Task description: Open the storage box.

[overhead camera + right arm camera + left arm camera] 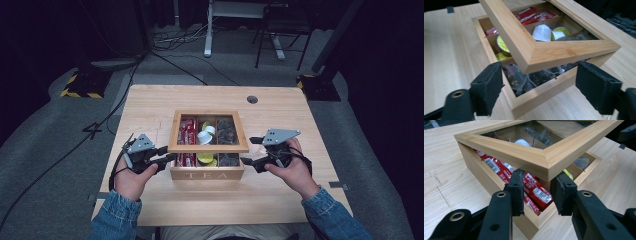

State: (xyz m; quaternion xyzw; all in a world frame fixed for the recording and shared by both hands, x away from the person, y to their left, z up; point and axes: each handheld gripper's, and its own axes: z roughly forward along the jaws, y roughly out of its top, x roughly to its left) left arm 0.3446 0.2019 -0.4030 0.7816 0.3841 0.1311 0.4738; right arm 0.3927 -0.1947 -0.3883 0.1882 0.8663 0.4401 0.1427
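A wooden box (207,175) marked TEA sits mid-table, its glass-paned lid (208,148) tilted up at the front. Inside are red sachets (534,190), a white capsule (542,32), yellow-green capsules (206,158) and dark tea bags (534,77). My left gripper (167,156) is at the lid's front left corner. In the left gripper view that gripper (540,182) has its jaws closed on the lid frame (524,155) and holds it raised. My right gripper (248,151) is at the front right corner. In the right gripper view it (540,75) stands open, jaws wide either side of the lid corner (564,53), not touching.
The light wooden table (150,105) has a cable hole (252,99) at the back right. Bare tabletop lies to both sides of the box and in front of it. Behind the table are cables, a desk leg (207,47) and a chair on the dark floor.
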